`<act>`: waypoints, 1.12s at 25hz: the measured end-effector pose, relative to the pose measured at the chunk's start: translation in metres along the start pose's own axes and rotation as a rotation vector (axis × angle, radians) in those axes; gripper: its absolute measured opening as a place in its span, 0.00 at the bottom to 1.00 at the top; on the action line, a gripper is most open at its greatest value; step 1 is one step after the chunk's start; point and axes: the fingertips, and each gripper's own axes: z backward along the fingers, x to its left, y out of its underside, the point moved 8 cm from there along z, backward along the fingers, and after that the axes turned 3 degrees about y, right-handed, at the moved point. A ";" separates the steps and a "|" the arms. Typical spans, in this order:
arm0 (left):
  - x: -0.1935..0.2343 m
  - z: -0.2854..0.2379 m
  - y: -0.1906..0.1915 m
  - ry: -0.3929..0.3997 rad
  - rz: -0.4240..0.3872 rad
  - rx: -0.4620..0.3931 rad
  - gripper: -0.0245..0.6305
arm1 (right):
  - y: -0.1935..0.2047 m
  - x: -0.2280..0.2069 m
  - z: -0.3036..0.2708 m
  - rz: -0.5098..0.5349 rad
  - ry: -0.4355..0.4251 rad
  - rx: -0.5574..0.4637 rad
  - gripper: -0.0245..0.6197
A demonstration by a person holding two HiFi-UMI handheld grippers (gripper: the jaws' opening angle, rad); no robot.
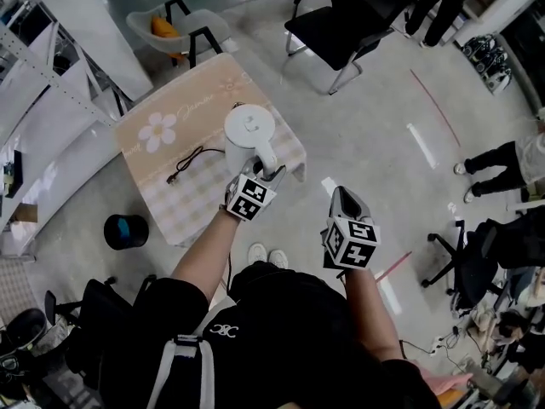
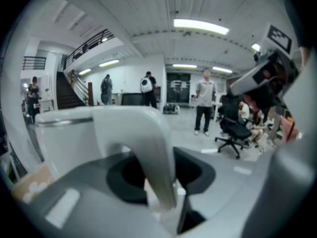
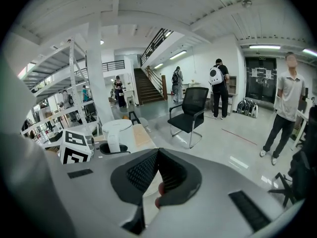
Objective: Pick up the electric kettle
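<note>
A white electric kettle stands on a small table covered with a beige checked cloth. My left gripper reaches in from the near side and is shut on the kettle's curved handle, which runs down between its dark pads. I cannot tell whether the kettle's base is off the cloth. The right gripper view shows the kettle to the left, beside the left gripper's marker cube. My right gripper hangs over the bare floor to the right of the table, shut with nothing in it, its ribbed pads meeting at the tip.
A black power cord lies on the cloth left of the kettle. A black chair stands beyond the table. A round black bin sits on the floor at the left, an office chair and a person's legs at the right.
</note>
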 end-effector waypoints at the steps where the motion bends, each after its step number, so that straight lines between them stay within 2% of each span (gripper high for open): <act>1: 0.001 0.002 -0.002 -0.002 -0.007 -0.002 0.24 | -0.001 -0.001 0.000 -0.011 -0.003 -0.003 0.02; 5: 0.001 0.012 -0.018 -0.009 -0.015 -0.011 0.24 | -0.007 -0.003 0.000 -0.028 -0.013 -0.025 0.02; 10: 0.004 0.033 -0.051 -0.019 0.041 -0.073 0.25 | -0.016 0.002 -0.001 -0.025 -0.039 -0.061 0.02; 16: -0.018 0.064 -0.090 -0.048 -0.029 -0.121 0.25 | -0.030 0.010 0.005 -0.083 -0.160 -0.151 0.02; 24: -0.053 0.101 -0.113 -0.053 -0.025 -0.178 0.25 | -0.047 0.030 0.022 0.018 -0.216 -0.281 0.02; 28: -0.067 0.111 -0.112 -0.045 -0.020 -0.174 0.25 | -0.046 0.038 0.024 0.050 -0.249 -0.294 0.02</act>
